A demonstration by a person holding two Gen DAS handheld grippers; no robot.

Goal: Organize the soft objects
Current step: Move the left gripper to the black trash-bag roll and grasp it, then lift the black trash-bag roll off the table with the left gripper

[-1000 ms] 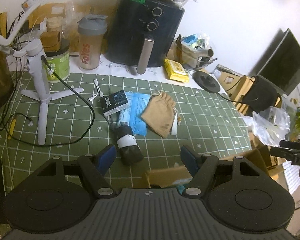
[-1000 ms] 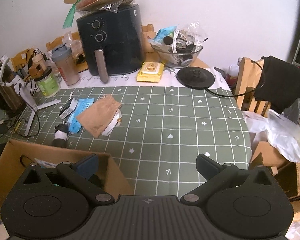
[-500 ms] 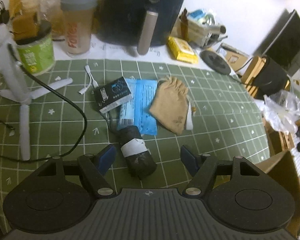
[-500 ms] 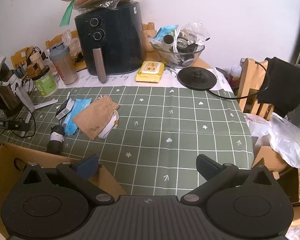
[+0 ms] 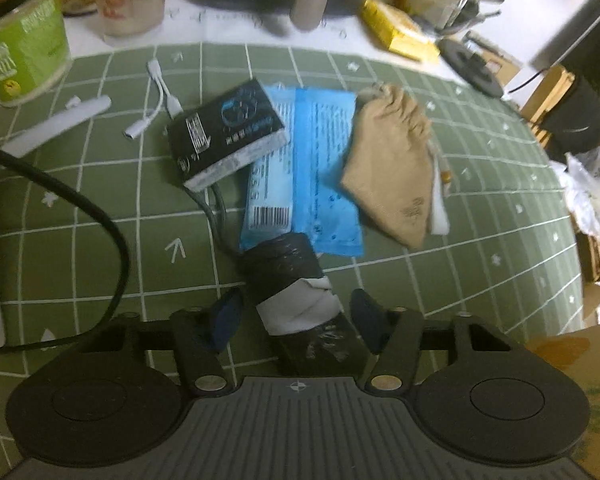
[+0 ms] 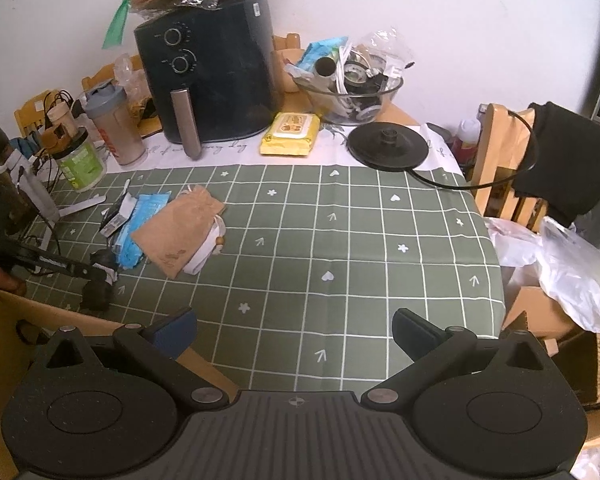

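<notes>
A black roll with a white paper band point(image 5: 296, 300) lies on the green checked tablecloth point(image 5: 100, 184), between the open fingers of my left gripper point(image 5: 298, 312); the pads stand apart from it on both sides. Beyond it lie a blue packet point(image 5: 304, 176), a black box point(image 5: 226, 132) and a tan drawstring pouch point(image 5: 392, 164). In the right wrist view the roll point(image 6: 98, 280) sits at the left gripper's tips, beside the pouch point(image 6: 180, 232). My right gripper point(image 6: 294, 330) is open and empty above the table's near edge.
A cardboard box point(image 6: 4, 332) stands at the near left edge. A black cable point(image 5: 80, 216), a white tripod leg point(image 5: 56, 124) and a green tub point(image 5: 20, 48) lie left. An air fryer point(image 6: 208, 76), yellow wipes point(image 6: 290, 134) and a glass bowl point(image 6: 352, 92) stand behind.
My left gripper has moved forward and down toward the table until the black roll sits between its open fingers. The right gripper has barely moved.
</notes>
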